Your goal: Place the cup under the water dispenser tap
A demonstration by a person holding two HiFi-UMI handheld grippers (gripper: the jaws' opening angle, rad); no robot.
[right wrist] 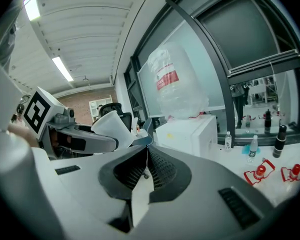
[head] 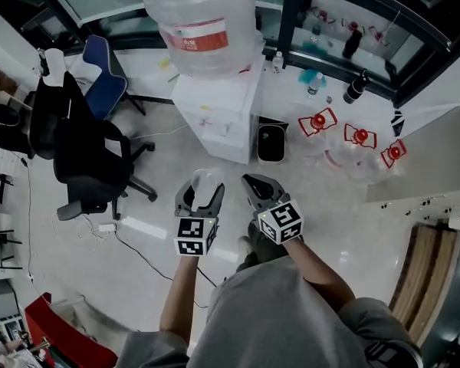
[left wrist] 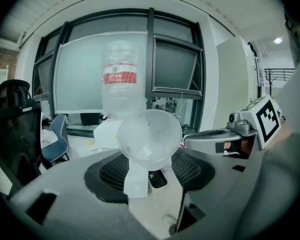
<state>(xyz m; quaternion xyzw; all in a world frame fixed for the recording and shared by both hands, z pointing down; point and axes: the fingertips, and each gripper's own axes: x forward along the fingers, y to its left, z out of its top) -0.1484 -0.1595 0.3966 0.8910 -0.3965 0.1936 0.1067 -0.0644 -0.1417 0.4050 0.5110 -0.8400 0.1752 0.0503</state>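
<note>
The left gripper (head: 200,196) pinches the cup (left wrist: 149,138) by its sides with the mouth tilted up and back, probably so it can be stood under the tap; the cup hangs well short of the water dispenser (head: 215,106). The right gripper (head: 253,184), equally short of the dispenser, is pressed together and empty, seemingly spare

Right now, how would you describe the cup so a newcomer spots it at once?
Find the white water dispenser topped by a big clear bottle. Just in front of it, the left claw grips a translucent white plastic cup. The right claw beside it is shut and empty, so only this one carries anything.
</note>
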